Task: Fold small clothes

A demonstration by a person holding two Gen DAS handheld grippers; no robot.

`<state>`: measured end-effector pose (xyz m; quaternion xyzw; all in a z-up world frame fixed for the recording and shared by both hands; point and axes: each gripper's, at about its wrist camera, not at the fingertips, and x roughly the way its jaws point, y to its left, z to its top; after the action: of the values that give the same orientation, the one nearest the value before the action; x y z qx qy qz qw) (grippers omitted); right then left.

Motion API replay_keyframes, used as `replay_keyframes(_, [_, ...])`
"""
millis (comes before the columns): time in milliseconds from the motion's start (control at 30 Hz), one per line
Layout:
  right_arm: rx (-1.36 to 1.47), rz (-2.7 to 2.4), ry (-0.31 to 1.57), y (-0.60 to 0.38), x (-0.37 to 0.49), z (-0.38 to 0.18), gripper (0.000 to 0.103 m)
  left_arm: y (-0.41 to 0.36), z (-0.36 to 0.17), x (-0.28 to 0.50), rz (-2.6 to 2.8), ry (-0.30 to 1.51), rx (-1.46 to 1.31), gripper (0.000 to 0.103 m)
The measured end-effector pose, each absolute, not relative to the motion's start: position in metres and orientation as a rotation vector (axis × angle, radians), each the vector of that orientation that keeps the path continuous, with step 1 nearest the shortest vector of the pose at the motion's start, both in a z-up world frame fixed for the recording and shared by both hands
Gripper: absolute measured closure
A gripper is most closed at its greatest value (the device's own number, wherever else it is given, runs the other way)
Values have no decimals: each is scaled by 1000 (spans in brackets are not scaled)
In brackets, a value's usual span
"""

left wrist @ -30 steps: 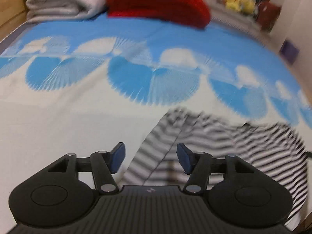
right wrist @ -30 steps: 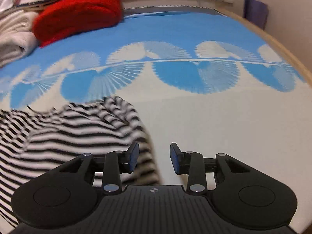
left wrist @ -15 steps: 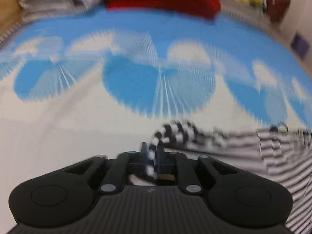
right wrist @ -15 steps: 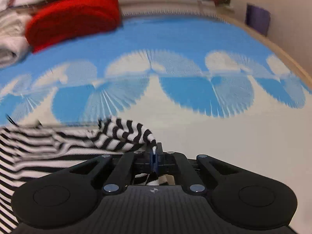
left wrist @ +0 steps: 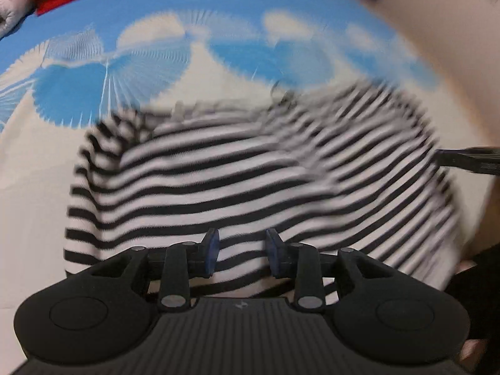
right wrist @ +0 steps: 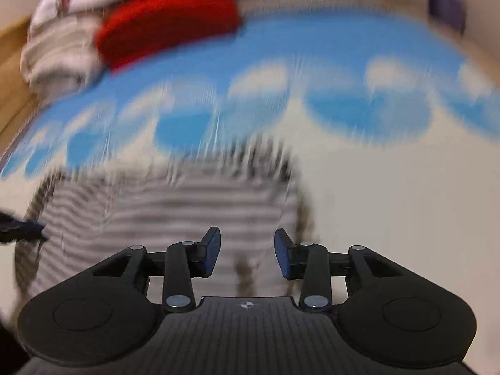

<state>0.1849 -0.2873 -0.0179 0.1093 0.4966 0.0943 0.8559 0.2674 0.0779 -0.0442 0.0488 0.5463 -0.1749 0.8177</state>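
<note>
A: Status? Where's the garment?

B: Small black-and-white striped knit top point(left wrist: 250, 168) lies spread on the bed, on the blue-and-cream fan-print bedspread point(left wrist: 37, 162), right in front of both tools. Both views blurred, the right one badly.

A: Tools?

B: Left tool point(left wrist: 240, 251): jaws parted, they've just been opening, blue pads clear of the fabric, nothing between them. Right tool point(right wrist: 247, 251): same, jaws just opened, apart, striped cloth under them but not pinched. Neither holds anything.

A: Handling?

B: I'd judge it light, soft, floppy. No stiffness, so it will sag and bunch if lifted from one point. Not fragile. Knit looks grippy enough for the pads, low slip risk. A thin single layer may be hard to pinch off the bedspread without catching the cover too.

A: Grasp points?

B: Best at edges and corners: the near hem under each tool, or the side edge at the left where the cloth doubles over. Take two corners together, one per tool, to keep the fold line straight.

A: Containers?

B: None visible. Only a red fuzzy pile point(right wrist: 168, 18) and folded pale blankets point(right wrist: 59, 53) at the far end of the bed, well apart from the top.
</note>
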Motion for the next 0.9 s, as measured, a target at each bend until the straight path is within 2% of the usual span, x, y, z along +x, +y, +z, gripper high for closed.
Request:
replay_keyframes(100, [33, 149, 1193, -276, 173, -40, 63, 73, -50, 267, -293, 1175, 92, 67])
replay_keyframes(267, [46, 118, 1078, -276, 151, -12, 63, 58, -13, 237, -412, 1036, 12, 65])
replay_keyframes(367, [-68, 97, 1174, -265, 141, -31, 63, 33, -46, 233, -428, 1157, 185, 62])
replay_keyframes(433, [-131, 95, 1170, -258, 133, -33, 63, 23, -55, 228, -414, 1140, 278, 61])
replay_keyframes(633, [26, 42, 1007, -270, 103, 0, 62, 36, -11, 214, -421, 1036, 109, 61])
replay_keyframes(733, [-34, 14, 1146, -271, 102, -25, 61, 41, -28, 217, -363, 1124, 146, 60])
replay_keyframes(800, [-80, -7, 1239, -274, 99, -44, 62, 49, -46, 220, -318, 1215, 164, 56])
replay_keyframes(900, [-68, -39, 1141, -276, 90, -29, 62, 61, -35, 221, -321, 1174, 93, 56])
